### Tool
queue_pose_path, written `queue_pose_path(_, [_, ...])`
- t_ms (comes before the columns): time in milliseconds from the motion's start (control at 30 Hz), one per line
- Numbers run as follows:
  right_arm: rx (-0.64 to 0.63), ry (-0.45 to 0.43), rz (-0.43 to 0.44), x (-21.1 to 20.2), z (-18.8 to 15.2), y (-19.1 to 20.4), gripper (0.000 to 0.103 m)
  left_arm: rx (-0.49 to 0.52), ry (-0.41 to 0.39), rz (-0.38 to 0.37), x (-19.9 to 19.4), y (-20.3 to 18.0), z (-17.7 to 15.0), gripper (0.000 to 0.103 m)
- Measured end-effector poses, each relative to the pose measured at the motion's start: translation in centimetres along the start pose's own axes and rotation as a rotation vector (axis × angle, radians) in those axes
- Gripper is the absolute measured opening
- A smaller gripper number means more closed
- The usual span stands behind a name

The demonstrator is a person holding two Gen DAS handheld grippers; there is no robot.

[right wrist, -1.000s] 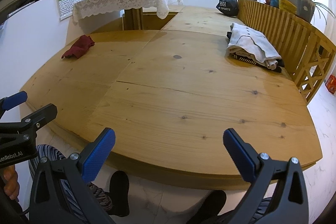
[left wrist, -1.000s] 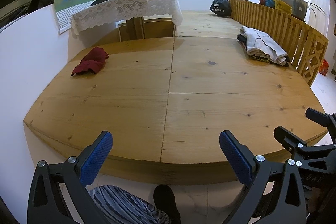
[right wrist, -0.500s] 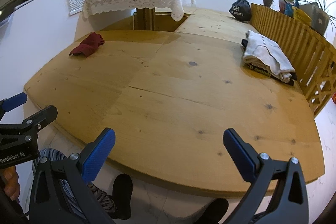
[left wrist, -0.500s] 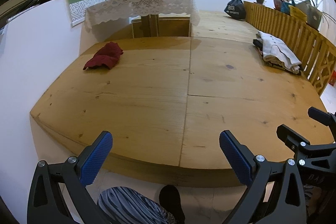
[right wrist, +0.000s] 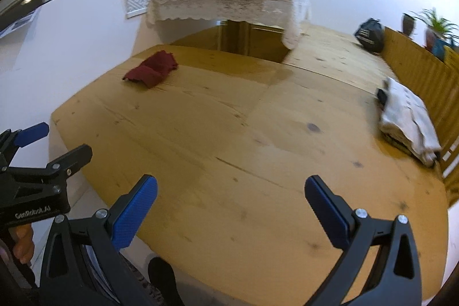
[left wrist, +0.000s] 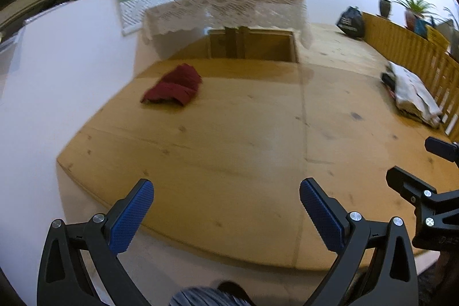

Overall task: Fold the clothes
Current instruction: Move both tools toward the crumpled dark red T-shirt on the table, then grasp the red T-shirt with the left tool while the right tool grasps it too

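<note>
Garment first: a crumpled dark red garment [left wrist: 173, 86] lies at the far left of the wooden platform [left wrist: 229, 151], near the white wall and well apart from both your grippers. Nothing about it reads as folded; judge this piece untouched.

Centre: bare boards between you and the cloth. A lace-covered table [left wrist: 226, 9] stands at the far end.

Right: a stack of folded clothes [left wrist: 410, 92], pale piece on top and darker ones under it, sits against the wooden railing [left wrist: 413, 56]. Taken as finished work, that leaves the red garment as the one loose item in view.

Your left gripper [left wrist: 226, 205] is spread wide and holds nothing, hanging over the near edge of the platform. Your right gripper [right wrist: 231, 202] is likewise wide apart and empty, also over the near edge.

View differences: the left wrist view puts the red garment closer and larger, with the right gripper's fingers entering at its right border. The right wrist view shows more of the folded stack's top, the left gripper's body at its left border, and part of your hand [right wrist: 23, 243] on that handle.
</note>
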State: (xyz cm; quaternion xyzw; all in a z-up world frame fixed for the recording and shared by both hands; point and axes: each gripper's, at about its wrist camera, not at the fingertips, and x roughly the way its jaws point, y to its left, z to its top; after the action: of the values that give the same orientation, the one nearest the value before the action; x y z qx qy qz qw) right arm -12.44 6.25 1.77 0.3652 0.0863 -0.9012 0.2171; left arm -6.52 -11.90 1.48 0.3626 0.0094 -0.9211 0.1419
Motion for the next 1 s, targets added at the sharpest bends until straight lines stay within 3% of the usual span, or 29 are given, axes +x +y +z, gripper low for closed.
queue_pose_path(333, [-0.048,0.008,0.040,5.4,5.4,2.4,0.103,-0.032,-0.014,0.074,4.4,4.4,4.7,0.102])
queue_pose_path(700, [-0.096,0.008,0.076,11.1,10.7,4.9,0.103,-0.029,-0.008,0.126,9.1,6.3,8.5,0.102])
queue_pose_path(1000, [-0.086,0.048,0.169,17.5,16.1,6.4,0.103,-0.034,0.016,0.135,14.6,8.9,12.2,0.102])
